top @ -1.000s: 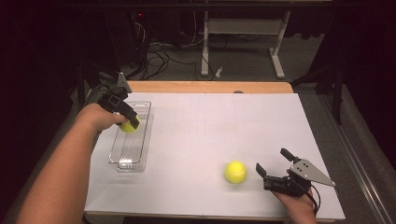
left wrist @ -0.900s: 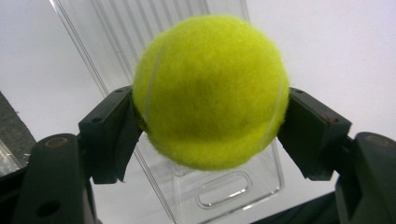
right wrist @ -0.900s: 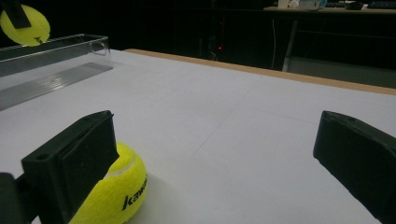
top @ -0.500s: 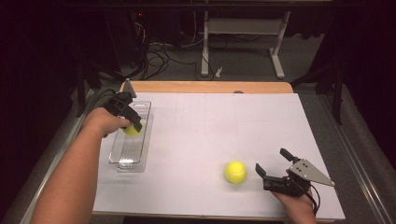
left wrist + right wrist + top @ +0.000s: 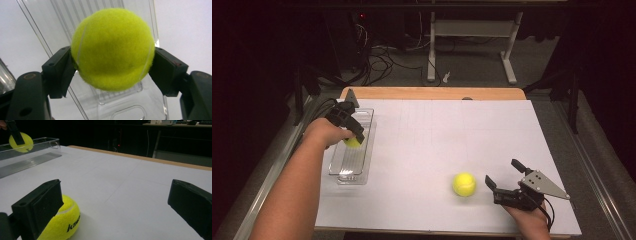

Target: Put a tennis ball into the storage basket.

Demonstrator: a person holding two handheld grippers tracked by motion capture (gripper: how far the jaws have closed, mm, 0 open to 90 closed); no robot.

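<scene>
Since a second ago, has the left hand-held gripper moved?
Yes. The left hand-held gripper, shut on its tennis ball, has come down into the clear tray.

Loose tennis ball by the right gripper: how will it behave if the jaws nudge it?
The loose tennis ball is round and sits free on the flat white table, so it will probably roll away. Its fuzzy felt should grip well: the left gripper holds the other ball firmly over the clear tray. The right gripper stands open beside it.

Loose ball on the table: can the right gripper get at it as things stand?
Probably yes. The right gripper is open beside the loose ball, with bare table between; nothing blocks it.
</scene>
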